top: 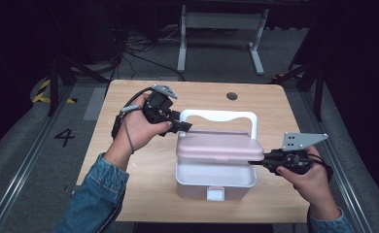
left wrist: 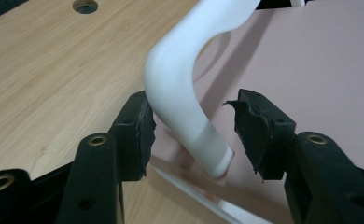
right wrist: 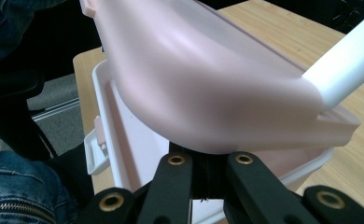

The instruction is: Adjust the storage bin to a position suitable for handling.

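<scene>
From the high view, the white plastic lunch box (top: 215, 182) sits near the middle of the light wooden counter (top: 129, 170), its front clasp facing you. Its pale pink lid (top: 220, 147) is lifted at the front and rests skewed over the box, so the near part of the box stands open; what shows of the inside looks bare, though the lid hides the back. The white carry handle (top: 218, 116) stands upright behind the lid. Your left gripper (top: 185, 127) is at the handle's left leg, and your right gripper (top: 256, 162) is at the lid's right edge.

In the left gripper view the jaws stand apart with the handle's curved leg (left wrist: 180, 88) between them: the left pad (left wrist: 142, 133) is just against it, the right pad (left wrist: 251, 128) clear. So that gripper has nothing clamped. Draw it straight back before swinging away, so the pad does not drag the handle and tip the box.

In the right gripper view the jaws are pinched tight on the lid's rim (right wrist: 227, 126), with the box's pale inner wall (right wrist: 138, 149) showing bare beneath. Keep that pinch steady and move the lid level; a grip this near one corner could let it twist. Mind the handle (right wrist: 343, 65) beside the lid's far corner.
</scene>
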The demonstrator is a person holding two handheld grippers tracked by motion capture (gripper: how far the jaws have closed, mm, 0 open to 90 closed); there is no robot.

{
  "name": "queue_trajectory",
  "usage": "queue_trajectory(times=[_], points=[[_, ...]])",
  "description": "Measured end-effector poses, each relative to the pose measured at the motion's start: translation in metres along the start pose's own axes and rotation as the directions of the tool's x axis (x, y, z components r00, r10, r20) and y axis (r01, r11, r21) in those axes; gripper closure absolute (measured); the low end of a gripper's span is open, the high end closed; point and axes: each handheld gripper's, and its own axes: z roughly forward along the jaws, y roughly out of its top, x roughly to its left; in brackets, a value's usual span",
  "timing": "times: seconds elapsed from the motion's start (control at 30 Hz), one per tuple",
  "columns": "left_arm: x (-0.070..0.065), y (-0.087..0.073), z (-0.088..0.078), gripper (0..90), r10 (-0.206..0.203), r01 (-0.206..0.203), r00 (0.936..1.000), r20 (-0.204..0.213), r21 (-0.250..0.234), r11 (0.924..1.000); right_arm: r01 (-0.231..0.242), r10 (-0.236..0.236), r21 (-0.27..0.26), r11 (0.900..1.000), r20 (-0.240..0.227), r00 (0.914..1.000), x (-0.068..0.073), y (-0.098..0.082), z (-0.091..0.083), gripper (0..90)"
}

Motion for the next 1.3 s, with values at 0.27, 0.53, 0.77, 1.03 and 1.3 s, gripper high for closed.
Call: queue_trajectory(times=[0.27, 0.53, 0.77, 1.03, 1.3], points=[[-0.007, -0.019, -0.02, 50.1, 0.006, -0.008, 0.9987, -0.05, -0.023, 0.9997, -0.001, 0.001, -0.032, 0.999, 0.017, 0.9999, -0.003, 0.005, -0.001, 90.0], [-0.01, -0.039, -0.027, 50.0, -0.011, 0.009, 0.9981, -0.061, -0.029, 0.9995, 0.013, -0.011, -0.07, 0.997, 0.042, 0.9991, -0.007, 0.01, -0.002, 90.0], [-0.021, -0.046, -0.026, 48.9, 0.033, -0.036, 0.9965, -0.077, -0.042, 0.9985, 0.014, -0.007, -0.11, 0.994, 0.058, 0.9983, -0.011, 0.014, -0.002, 90.0], [-0.033, -0.047, -0.016, 45.9, 0.105, -0.108, 0.9909, -0.085, -0.029, 0.9938, 0.007, 0.006, -0.146, 0.989, 0.084, 0.9964, -0.013, 0.016, -0.002, 90.0], [-0.04, -0.043, -0.006, 45.3, 0.143, -0.15, 0.9854, -0.093, -0.071, 0.9861, -0.007, 0.021, -0.156, 0.988, 0.088, 0.9959, -0.014, 0.017, -0.002, 90.0]])
